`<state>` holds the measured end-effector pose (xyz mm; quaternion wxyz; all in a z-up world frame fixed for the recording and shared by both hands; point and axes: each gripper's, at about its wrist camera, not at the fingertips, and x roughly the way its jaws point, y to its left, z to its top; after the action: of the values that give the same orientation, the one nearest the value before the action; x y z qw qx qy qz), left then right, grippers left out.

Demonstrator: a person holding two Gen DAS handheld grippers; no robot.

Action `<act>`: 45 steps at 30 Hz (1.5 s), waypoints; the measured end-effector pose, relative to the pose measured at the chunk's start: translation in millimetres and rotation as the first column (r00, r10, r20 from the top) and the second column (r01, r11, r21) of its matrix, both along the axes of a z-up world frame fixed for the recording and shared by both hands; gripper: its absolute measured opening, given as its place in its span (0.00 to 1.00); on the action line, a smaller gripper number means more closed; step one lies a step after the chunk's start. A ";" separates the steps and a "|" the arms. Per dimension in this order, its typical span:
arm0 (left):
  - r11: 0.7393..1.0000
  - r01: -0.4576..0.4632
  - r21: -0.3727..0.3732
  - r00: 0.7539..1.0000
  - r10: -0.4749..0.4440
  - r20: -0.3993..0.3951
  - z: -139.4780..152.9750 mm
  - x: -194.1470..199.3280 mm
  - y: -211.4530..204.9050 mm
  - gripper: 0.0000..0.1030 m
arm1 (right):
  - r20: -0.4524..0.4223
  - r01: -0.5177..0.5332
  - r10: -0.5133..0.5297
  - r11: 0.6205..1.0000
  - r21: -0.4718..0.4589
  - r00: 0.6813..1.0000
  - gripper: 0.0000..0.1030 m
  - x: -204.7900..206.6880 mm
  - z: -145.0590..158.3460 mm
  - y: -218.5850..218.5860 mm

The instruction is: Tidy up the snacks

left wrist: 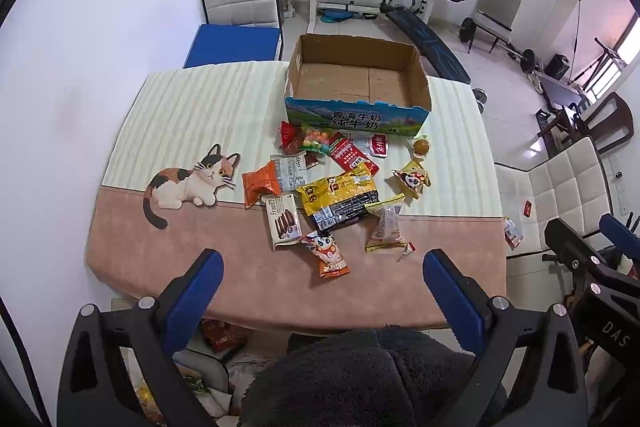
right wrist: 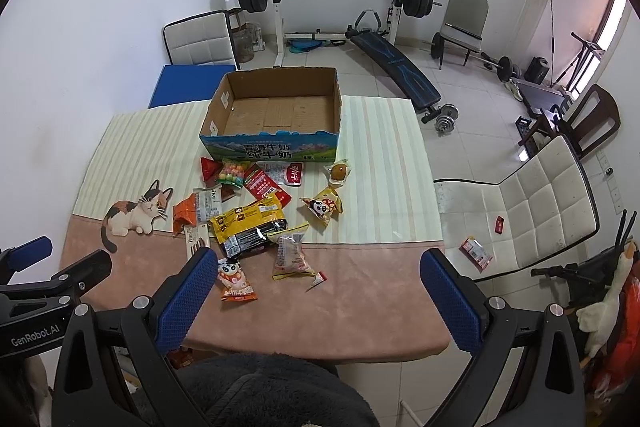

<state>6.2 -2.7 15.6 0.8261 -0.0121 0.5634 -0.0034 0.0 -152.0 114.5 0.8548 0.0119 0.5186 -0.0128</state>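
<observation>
Left gripper [left wrist: 323, 263] and right gripper [right wrist: 319, 261] are both held spread wide, nothing gripped, above the near edge of the table [left wrist: 256, 283]. The snack pile [left wrist: 340, 187] is seen at 12 o'clock from the left gripper, loose on the cat-print cloth [left wrist: 188, 131]. The cardboard box [left wrist: 356, 79] is sat just beyond the pile, empty. One packet [right wrist: 476, 253] is seen on the chair [right wrist: 532, 195] at 3 o'clock.

One cardboard box [left wrist: 357, 83] sits at the worktop's [left wrist: 200, 267] far edge. About twelve snack packs [left wrist: 340, 199] lie in front of it. One more pack [right wrist: 475, 253] lies on a white chair [right wrist: 540, 211].
</observation>
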 end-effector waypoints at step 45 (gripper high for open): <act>0.916 0.361 0.177 0.921 -0.321 -0.218 -198.2 113.8 -8.4 1.00 | -0.390 0.046 0.068 0.960 0.275 0.918 1.00 91.8 -216.5 -17.0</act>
<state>120.0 -11.1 -182.6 0.7533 0.1753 0.6280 -0.0864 91.8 -169.0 -102.0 0.7221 0.1262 0.6772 0.0631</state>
